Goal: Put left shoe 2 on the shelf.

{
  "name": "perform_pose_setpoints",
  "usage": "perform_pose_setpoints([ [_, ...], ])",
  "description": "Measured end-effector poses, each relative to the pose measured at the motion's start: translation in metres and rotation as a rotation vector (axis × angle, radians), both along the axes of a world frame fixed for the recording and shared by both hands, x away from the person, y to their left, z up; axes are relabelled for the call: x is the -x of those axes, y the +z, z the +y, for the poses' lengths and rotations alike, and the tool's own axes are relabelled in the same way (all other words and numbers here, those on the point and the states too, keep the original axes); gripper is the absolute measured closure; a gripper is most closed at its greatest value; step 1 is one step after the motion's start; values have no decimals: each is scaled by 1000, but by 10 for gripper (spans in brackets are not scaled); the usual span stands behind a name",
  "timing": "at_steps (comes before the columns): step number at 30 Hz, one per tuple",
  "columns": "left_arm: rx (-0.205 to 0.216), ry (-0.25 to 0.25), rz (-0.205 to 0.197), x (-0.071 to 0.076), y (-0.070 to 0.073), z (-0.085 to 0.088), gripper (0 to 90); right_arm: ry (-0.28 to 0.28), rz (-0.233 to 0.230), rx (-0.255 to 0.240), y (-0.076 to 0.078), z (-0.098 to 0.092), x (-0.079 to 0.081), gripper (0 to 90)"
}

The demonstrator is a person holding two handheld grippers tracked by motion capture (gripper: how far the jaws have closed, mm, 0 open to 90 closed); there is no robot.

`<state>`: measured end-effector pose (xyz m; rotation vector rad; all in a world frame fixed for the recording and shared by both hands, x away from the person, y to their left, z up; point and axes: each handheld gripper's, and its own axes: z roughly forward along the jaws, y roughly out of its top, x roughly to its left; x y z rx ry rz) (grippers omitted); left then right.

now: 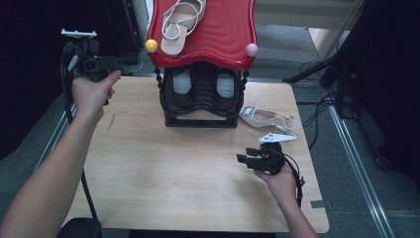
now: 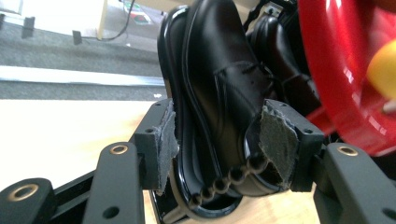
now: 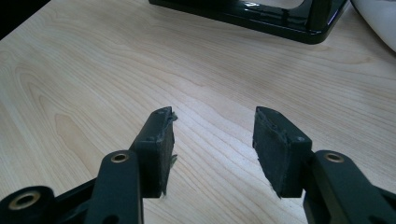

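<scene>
Your left gripper sits spread, jaws flanking the black shoe on the rack; right gripper spread over the table.

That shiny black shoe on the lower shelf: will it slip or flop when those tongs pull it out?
The black shoe looks glossy, so it may slide against the left tongs' worn pads. Its thick sole and structured upper suggest it will probably stay stiff, not flop. It likely weighs more than the strappy sandal on the red shelf.
</scene>
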<state>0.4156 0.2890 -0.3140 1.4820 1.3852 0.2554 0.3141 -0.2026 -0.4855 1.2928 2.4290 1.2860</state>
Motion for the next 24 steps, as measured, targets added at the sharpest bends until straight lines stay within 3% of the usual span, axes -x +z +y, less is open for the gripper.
perform_pose_setpoints([
  [3, -12, -12, 6, 5, -9, -1, 454, 1, -5, -1, 0, -1, -1, 495],
  [12, 11, -46, 16, 25, -42, -4, 452, -13, -12, -14, 2, -6, 0, 495],
  [15, -18, -47, 31, 30, -56, -6, 452, -18, -11, -16, 3, -7, 0, 494],
  [17, 8, -48, 39, 35, -67, -5, 451, -17, -14, -17, 3, -7, -1, 494],
  [24, 26, -57, 65, 50, -91, -5, 453, -25, -13, -19, 3, -9, -3, 494],
])
